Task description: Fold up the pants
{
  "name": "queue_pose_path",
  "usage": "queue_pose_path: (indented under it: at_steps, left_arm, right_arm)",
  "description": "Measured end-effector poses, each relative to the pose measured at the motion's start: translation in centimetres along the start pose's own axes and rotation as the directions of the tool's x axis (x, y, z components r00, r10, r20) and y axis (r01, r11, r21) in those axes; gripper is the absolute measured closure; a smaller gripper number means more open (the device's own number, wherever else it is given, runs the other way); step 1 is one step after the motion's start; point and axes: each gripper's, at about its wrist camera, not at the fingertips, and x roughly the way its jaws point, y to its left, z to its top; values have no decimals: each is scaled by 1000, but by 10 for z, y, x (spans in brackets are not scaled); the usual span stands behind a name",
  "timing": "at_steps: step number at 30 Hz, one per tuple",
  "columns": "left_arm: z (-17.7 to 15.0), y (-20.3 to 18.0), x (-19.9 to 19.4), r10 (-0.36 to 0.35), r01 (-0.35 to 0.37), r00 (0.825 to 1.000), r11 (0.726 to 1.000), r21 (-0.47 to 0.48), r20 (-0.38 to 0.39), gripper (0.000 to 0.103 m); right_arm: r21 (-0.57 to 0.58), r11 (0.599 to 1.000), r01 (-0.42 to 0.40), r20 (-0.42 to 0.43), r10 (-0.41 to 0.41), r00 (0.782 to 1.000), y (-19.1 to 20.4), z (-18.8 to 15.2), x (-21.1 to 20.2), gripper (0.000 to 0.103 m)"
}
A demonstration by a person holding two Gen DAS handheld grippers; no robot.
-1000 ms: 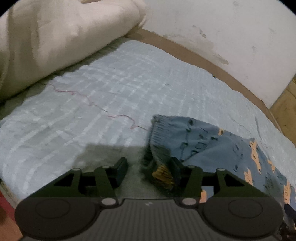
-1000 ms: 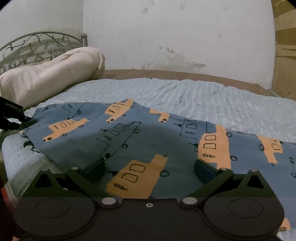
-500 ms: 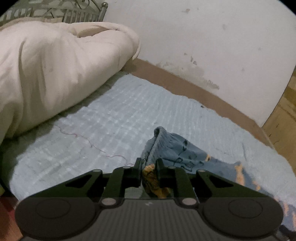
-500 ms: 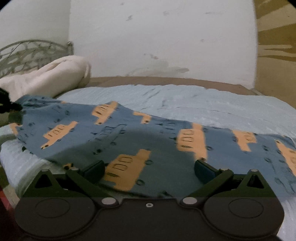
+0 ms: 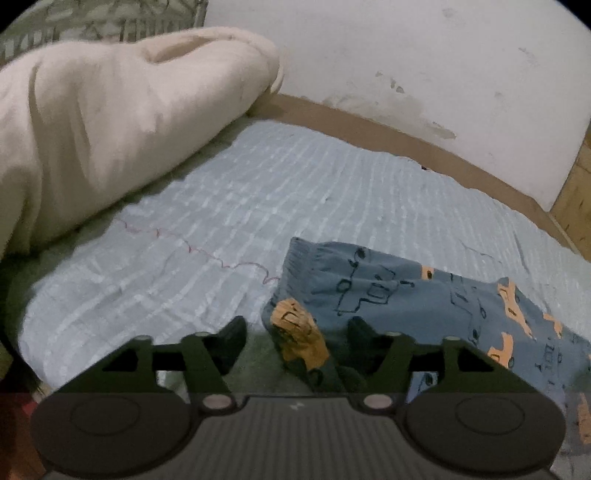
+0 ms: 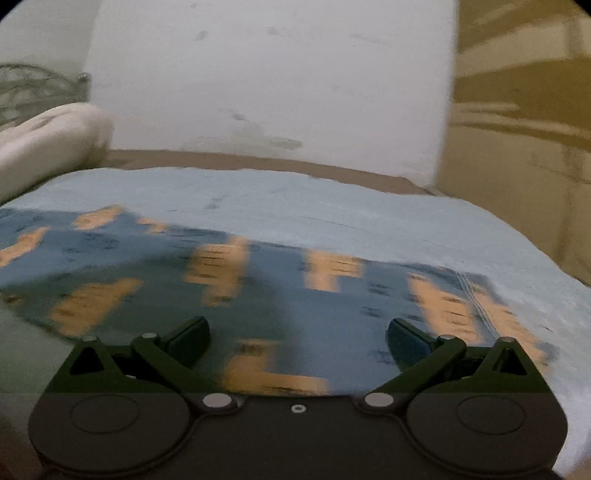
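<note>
**Both grippers open over the patterned pants on the bed**

The pants [image 5: 399,291], blue with orange and dark outline vehicle prints, lie spread across the light blue bedspread [image 5: 229,206] of a bed. In the left wrist view their elastic waistband end sits nearest the camera, with one corner turned up so an orange patch faces the lens. The left gripper [image 5: 295,338] has just been opening: its fingers [image 5: 231,339] now stand wide, and that bunched corner of the pants lies between them without either pad pressing on it. The right-hand finger in this view sits just beside the fabric's edge; whether it touches cannot be told.

A rolled cream comforter [image 5: 110,122] lies along the far left of the bed, in front of a metal headboard [image 5: 110,18]. A thin red thread [image 5: 207,254] trails over the bedspread towards the waistband. A brown bed edge [image 5: 369,129] runs below a stained white wall [image 5: 406,55].

In the right wrist view, which is blurred, the right gripper [image 6: 297,336] hovers low over the leg part of the pants [image 6: 258,288], its fingers [image 6: 188,334] spread wide with nothing clamped between them. The hem end shows at the right, lying flat on the bedspread [image 6: 369,214]. A wooden panel [image 6: 517,129] stands beyond the bed at the right.
</note>
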Motion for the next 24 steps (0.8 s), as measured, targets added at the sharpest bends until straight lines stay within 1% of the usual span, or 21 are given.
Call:
queue_pose_path:
  at_steps: [1, 2, 5, 6, 7, 8, 10, 13, 14, 16, 18, 20, 22, 24]
  left_arm:
    - [-1, -4, -5, 16, -16, 1000, 1000, 13, 24, 19]
    - [-3, -9, -11, 29, -30, 998, 999, 23, 48, 12]
    - [-7, -28, -28, 51, -60, 990, 996, 72, 128, 3]
    - [-8, -35, -33, 53, -66, 988, 994, 87, 147, 2]
    - [-9, -43, -37, 50, -67, 985, 993, 101, 164, 1]
    - [-10, -52, -42, 39, -60, 984, 991, 116, 176, 1]
    - [-12, -72, -47, -3, -25, 983, 989, 149, 182, 1]
    - [-17, -106, -47, -79, 48, 984, 980, 192, 157, 1]
    - [-20, -121, -44, -113, 82, 984, 974, 213, 138, 1]
    - [-26, -147, -37, -161, 133, 982, 962, 238, 103, 1]
    - [-33, -174, -30, -225, 201, 972, 945, 257, 69, 1]
    - [-43, -201, -21, -276, 256, 961, 924, 282, 32, 1]
    - [-50, -224, -13, -314, 298, 950, 902, 313, -1, 1]
    - [-59, -242, -6, -327, 315, 945, 886, 340, -22, 1]
  right_arm:
    - [39, 999, 25, -10, -24, 1000, -14, -1, 1, 1]
    - [78, 996, 42, -18, -40, 999, -26, -3, 0, 1]
    - [213, 970, 118, -4, -120, 993, -58, -8, -13, 1]
    - [241, 962, 132, 11, -139, 990, -64, -11, -18, 1]
    - [265, 957, 118, 28, -130, 991, -69, -14, -24, 1]
    - [288, 952, 107, 44, -125, 991, -72, -16, -30, 1]
    - [310, 943, 117, 62, -143, 988, -72, -20, -39, 1]
    - [359, 926, 114, 96, -158, 983, -78, -25, -49, 1]
    - [377, 920, 103, 100, -151, 983, -82, -27, -52, 1]
    - [405, 911, 81, 82, -124, 989, -88, -29, -52, 1]
    - [446, 893, 54, 59, -90, 994, -94, -29, -46, 1]
    - [483, 875, 26, 55, -60, 997, -101, -30, -43, 1]
    - [508, 861, 1, 53, -32, 998, -108, -29, -39, 1]
    - [547, 837, -29, 47, 3, 999, -118, -27, -31, 1]
